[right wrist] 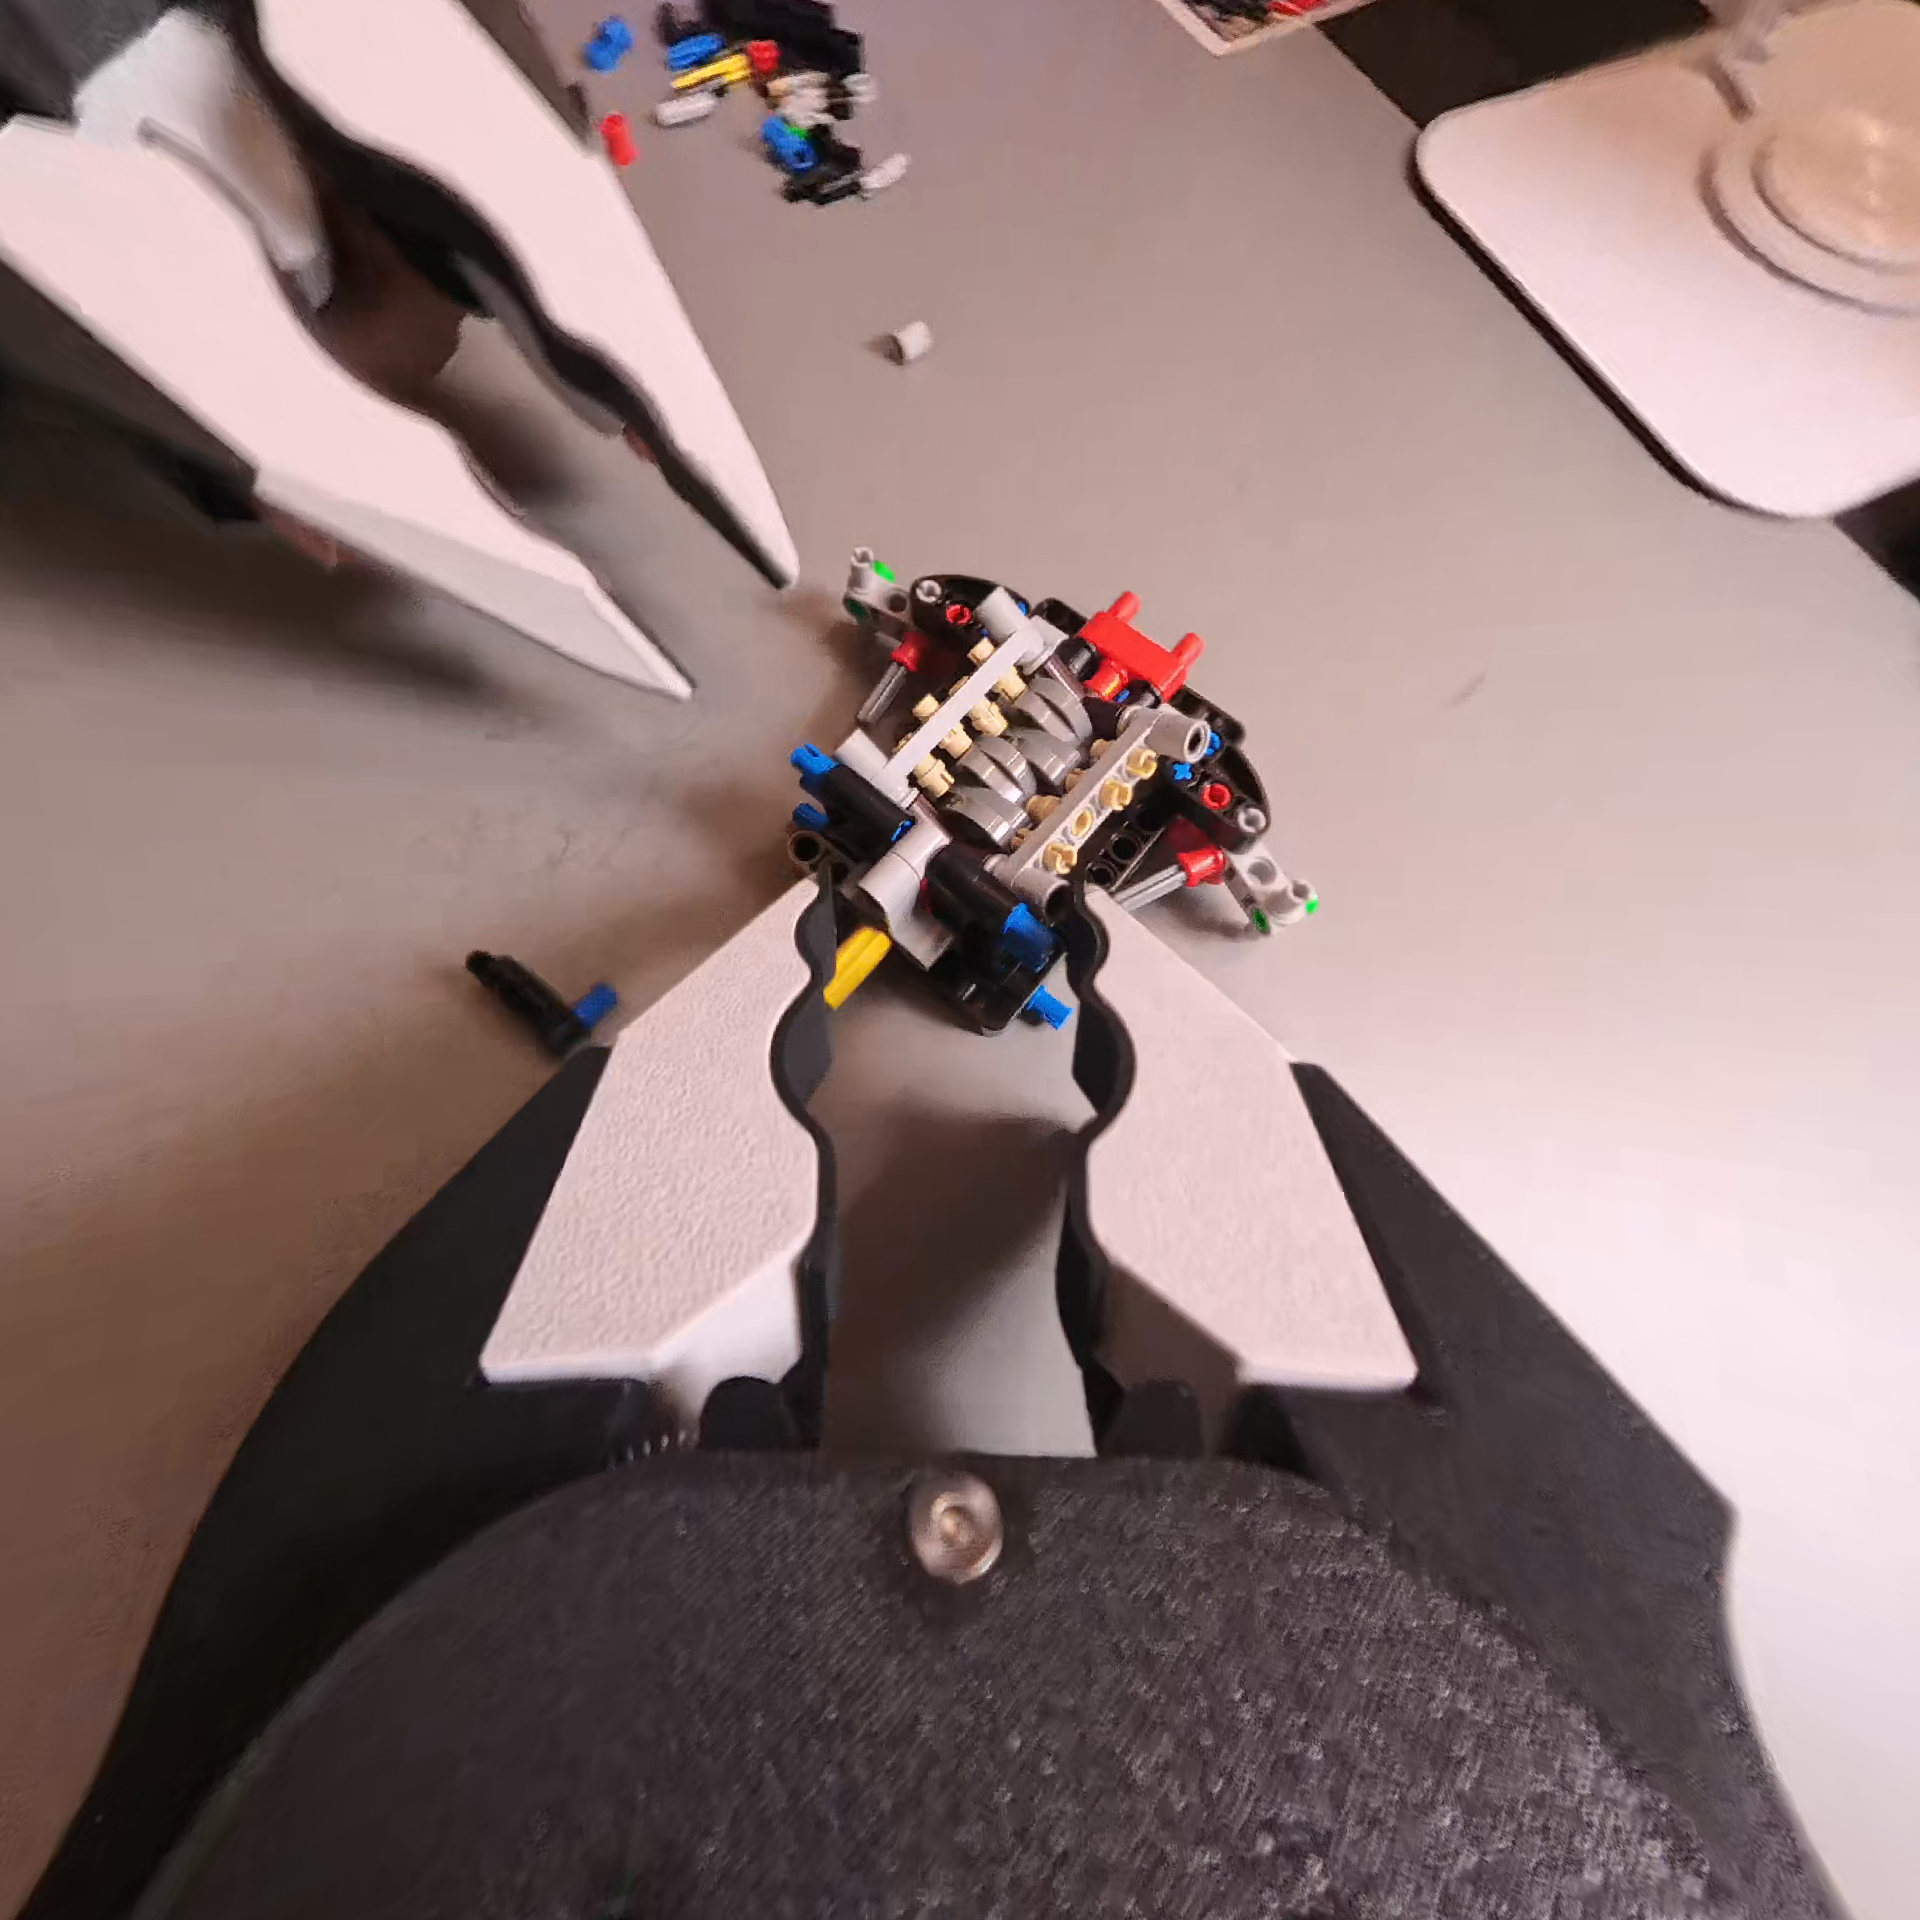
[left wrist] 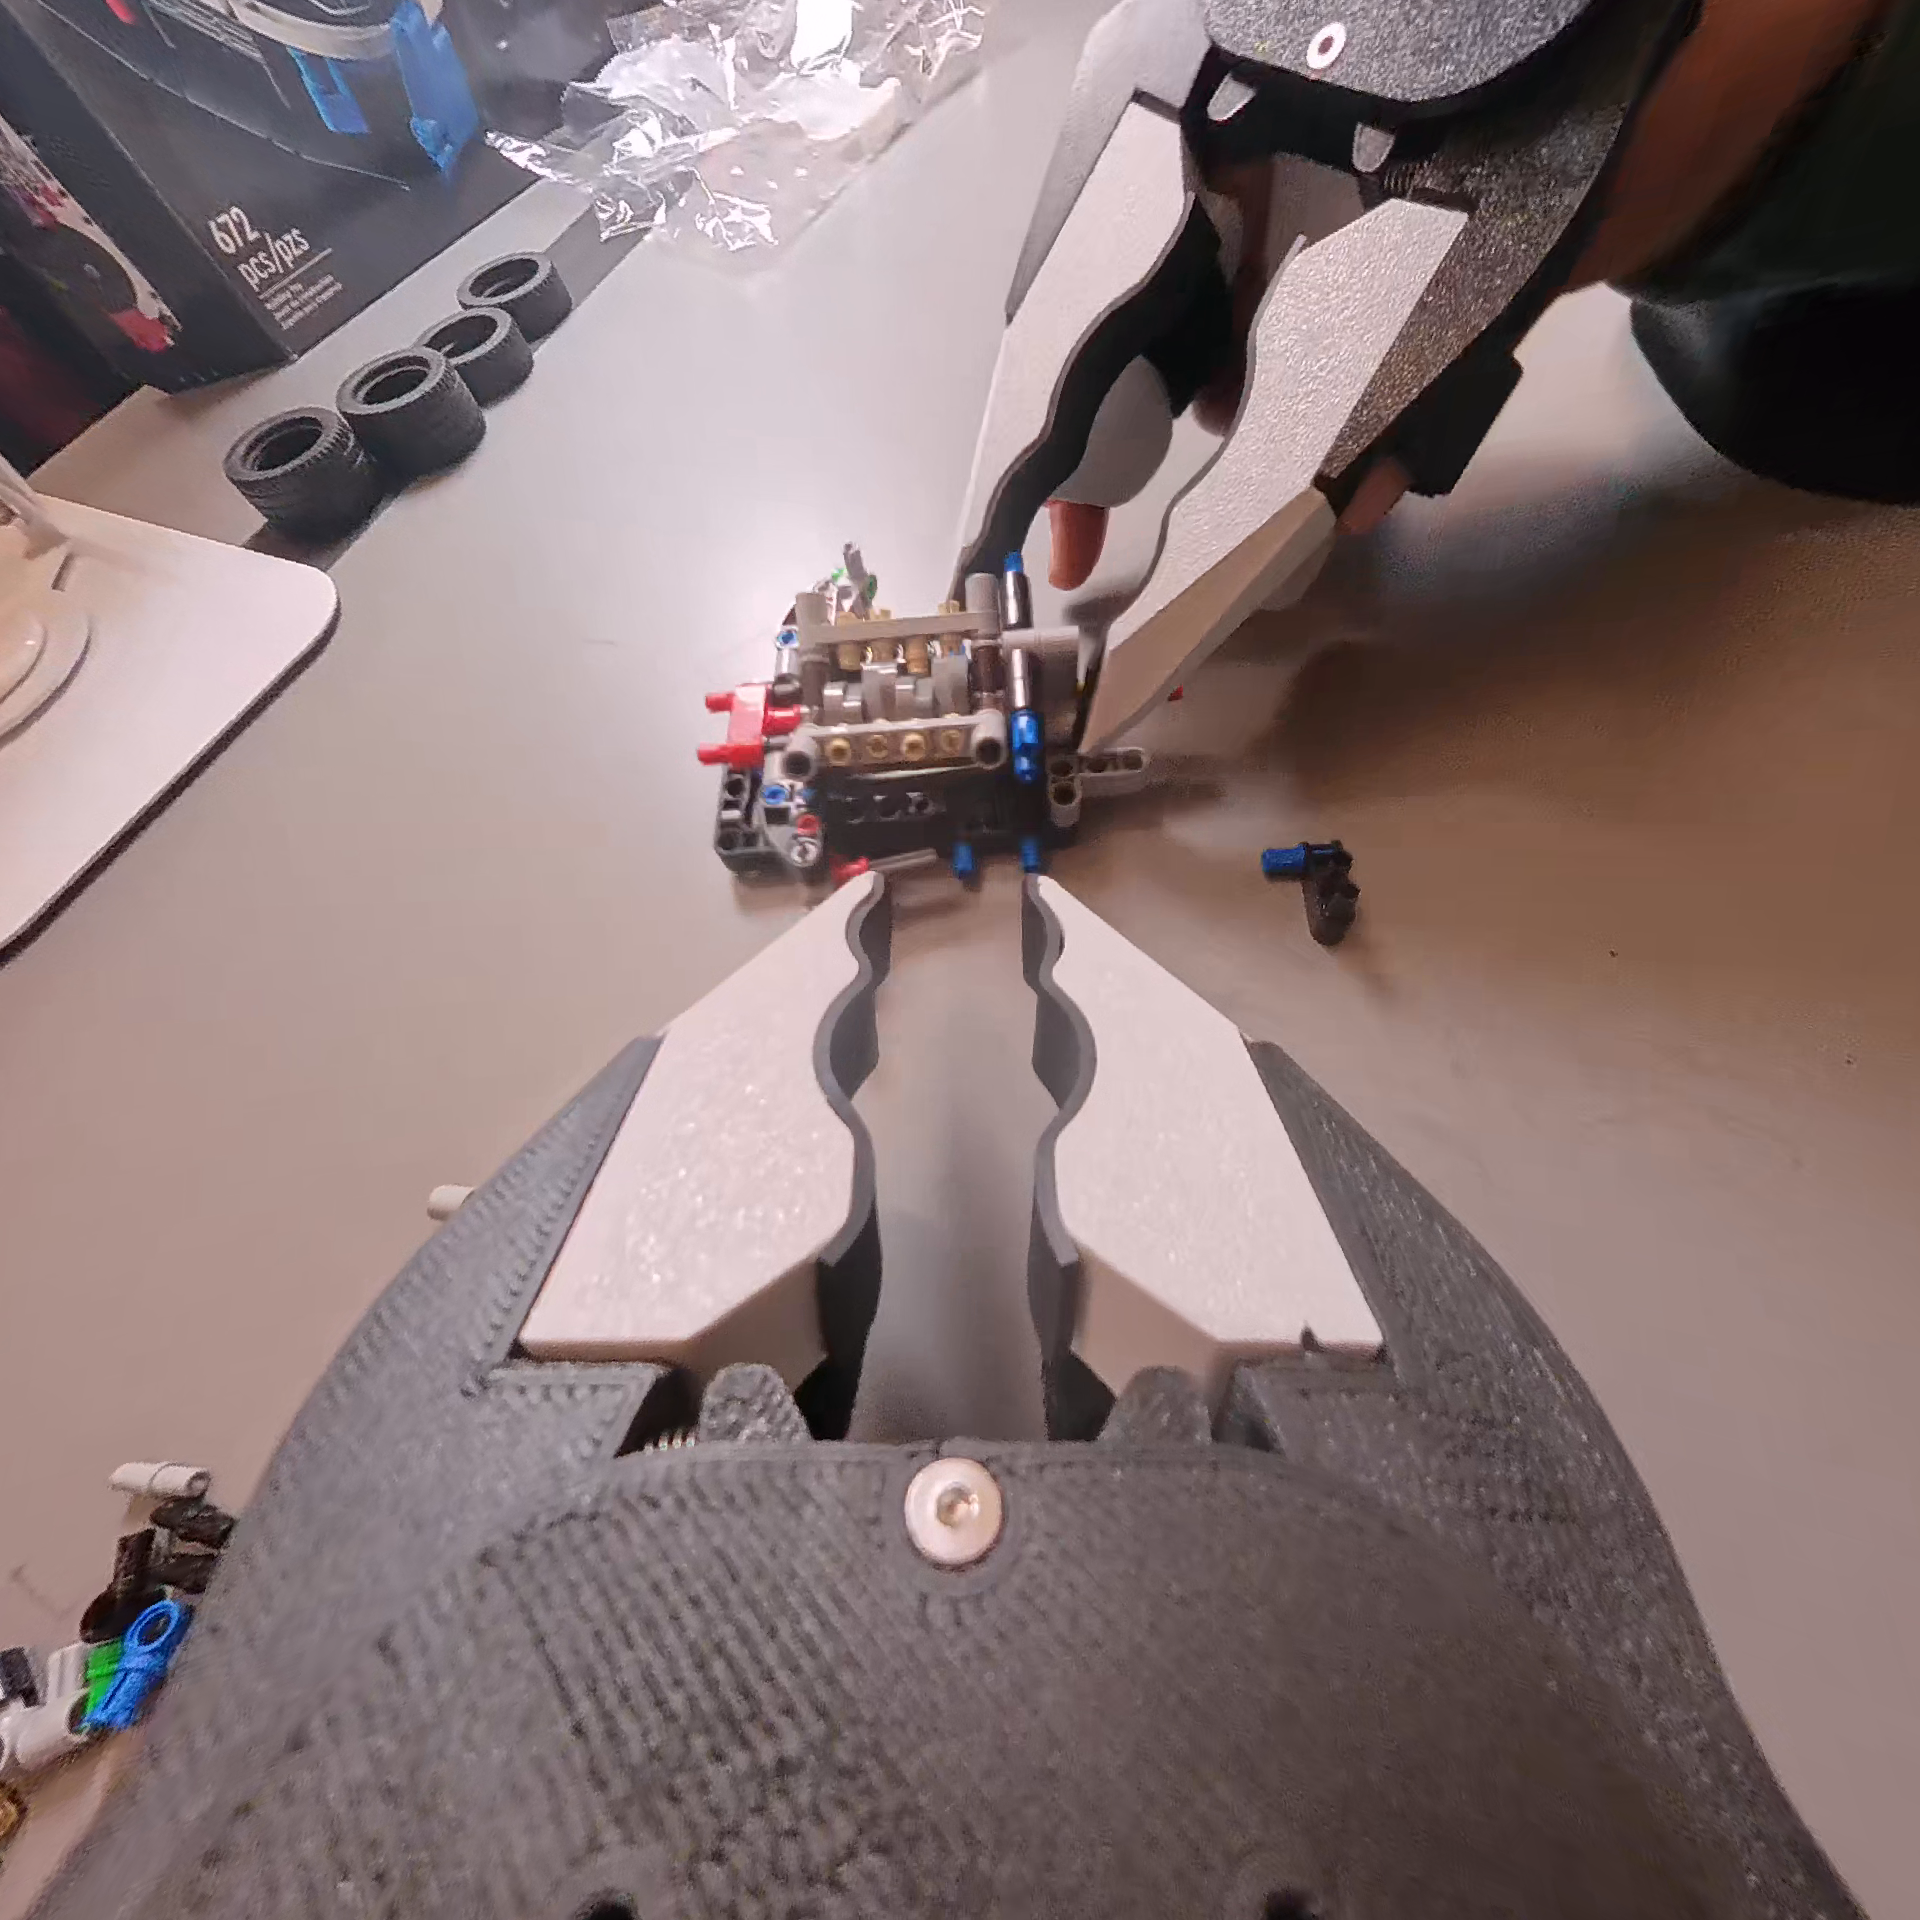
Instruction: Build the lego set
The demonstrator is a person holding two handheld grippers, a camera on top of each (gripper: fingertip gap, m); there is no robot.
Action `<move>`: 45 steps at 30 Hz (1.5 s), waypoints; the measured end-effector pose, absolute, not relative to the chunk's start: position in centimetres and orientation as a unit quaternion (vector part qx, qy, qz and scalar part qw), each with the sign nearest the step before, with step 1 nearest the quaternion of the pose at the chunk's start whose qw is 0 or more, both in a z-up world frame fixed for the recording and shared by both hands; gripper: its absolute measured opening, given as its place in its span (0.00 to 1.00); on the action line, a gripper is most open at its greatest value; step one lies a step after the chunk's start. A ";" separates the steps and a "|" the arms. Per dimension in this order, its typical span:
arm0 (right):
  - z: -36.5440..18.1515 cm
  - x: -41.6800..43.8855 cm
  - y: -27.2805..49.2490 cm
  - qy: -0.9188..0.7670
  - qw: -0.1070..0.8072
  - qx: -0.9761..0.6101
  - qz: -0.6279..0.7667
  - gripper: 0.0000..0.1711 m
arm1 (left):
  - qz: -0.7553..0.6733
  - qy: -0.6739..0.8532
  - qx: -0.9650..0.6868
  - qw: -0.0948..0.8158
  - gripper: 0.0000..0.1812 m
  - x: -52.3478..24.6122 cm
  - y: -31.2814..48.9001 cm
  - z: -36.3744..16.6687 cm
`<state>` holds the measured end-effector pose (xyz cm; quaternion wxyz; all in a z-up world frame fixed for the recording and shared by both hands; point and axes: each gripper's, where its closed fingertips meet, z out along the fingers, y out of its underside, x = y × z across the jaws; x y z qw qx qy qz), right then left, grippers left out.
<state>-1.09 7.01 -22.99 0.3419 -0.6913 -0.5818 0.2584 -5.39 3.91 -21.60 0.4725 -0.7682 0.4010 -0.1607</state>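
A small lego assembly (left wrist: 902, 717) of grey beams, tan pins, a red piece and blue pins sits on the grey table; it also shows in the right wrist view (right wrist: 1039, 790). My right gripper (right wrist: 948, 902) has its jaws closed against both sides of the assembly's near end, next to a yellow pin (right wrist: 857, 966). From the left wrist view it (left wrist: 1029, 655) comes down from the upper right. My left gripper (left wrist: 956, 883) is open and empty, its tips just short of the assembly's side. It also shows at the upper left of the right wrist view (right wrist: 738, 634).
A loose black piece with a blue pin (left wrist: 1311, 883) lies right of the assembly, also seen in the right wrist view (right wrist: 540, 1003). A pile of loose parts (right wrist: 769, 94), a small grey bush (right wrist: 911, 343), several black tyres (left wrist: 405, 405), the set's box (left wrist: 208, 177), plastic bags (left wrist: 748, 125) and a white base plate (left wrist: 125, 665) surround the work area. My hands' fingertips stand some 6 centimetres from each other.
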 end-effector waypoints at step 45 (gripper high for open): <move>-16.9 -0.6 2.0 -0.612 0.516 -0.537 0.269 0.26 | -0.679 0.055 -0.652 0.333 0.03 -1.4 1.7 -15.0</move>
